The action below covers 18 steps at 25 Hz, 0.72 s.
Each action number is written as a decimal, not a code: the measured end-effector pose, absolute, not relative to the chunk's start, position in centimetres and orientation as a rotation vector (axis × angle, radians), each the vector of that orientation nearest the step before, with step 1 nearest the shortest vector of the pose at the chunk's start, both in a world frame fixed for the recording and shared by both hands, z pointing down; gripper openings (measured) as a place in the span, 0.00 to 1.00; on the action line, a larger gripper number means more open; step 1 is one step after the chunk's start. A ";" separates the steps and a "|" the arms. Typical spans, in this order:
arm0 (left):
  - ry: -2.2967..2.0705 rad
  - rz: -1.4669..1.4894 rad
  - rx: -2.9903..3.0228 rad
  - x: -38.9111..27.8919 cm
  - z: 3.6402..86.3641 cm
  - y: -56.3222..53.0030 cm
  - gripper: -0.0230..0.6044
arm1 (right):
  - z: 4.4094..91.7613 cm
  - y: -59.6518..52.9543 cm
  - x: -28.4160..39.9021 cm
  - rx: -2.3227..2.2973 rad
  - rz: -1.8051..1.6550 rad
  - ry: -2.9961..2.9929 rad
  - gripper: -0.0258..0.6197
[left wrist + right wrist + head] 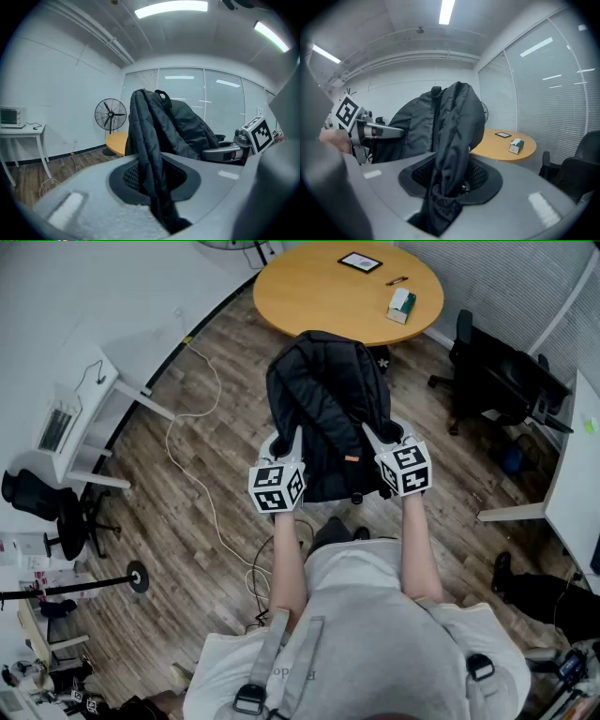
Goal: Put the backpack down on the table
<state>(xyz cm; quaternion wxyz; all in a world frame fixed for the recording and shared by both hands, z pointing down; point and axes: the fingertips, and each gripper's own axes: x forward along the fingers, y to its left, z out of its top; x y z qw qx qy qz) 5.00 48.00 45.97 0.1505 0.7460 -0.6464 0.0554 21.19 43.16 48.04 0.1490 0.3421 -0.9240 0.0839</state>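
A black backpack (326, 409) hangs in the air between my two grippers, above the wooden floor and short of the round wooden table (323, 296). My left gripper (289, 442) is shut on the fabric of its left side (150, 154); the cloth runs up from between the jaws. My right gripper (380, 437) is shut on the pack's right side (452, 154), where a strap bunches between the pads. From the left gripper view the table (117, 140) shows behind the pack. The right gripper view has the table (506, 145) ahead to the right.
On the table lie a tissue box (401, 305), a dark tablet (360, 262) and a pen (397, 280). A black office chair (502, 381) stands right of it, a standing fan (110, 115) behind it. A white cable (192, 456) trails over the floor at left.
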 end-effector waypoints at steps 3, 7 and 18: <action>-1.853 0.154 2.142 5.4 46.1 47.9 0.11 | 48.1 43.2 21.6 0.988 0.235 -2.658 0.24; -1.856 0.153 2.136 5.9 46.2 48.0 0.11 | 48.2 43.1 22.2 0.976 0.233 -2.659 0.24; -1.856 0.175 2.129 6.3 46.8 47.4 0.11 | 49.1 42.8 22.7 0.966 0.310 -2.678 0.25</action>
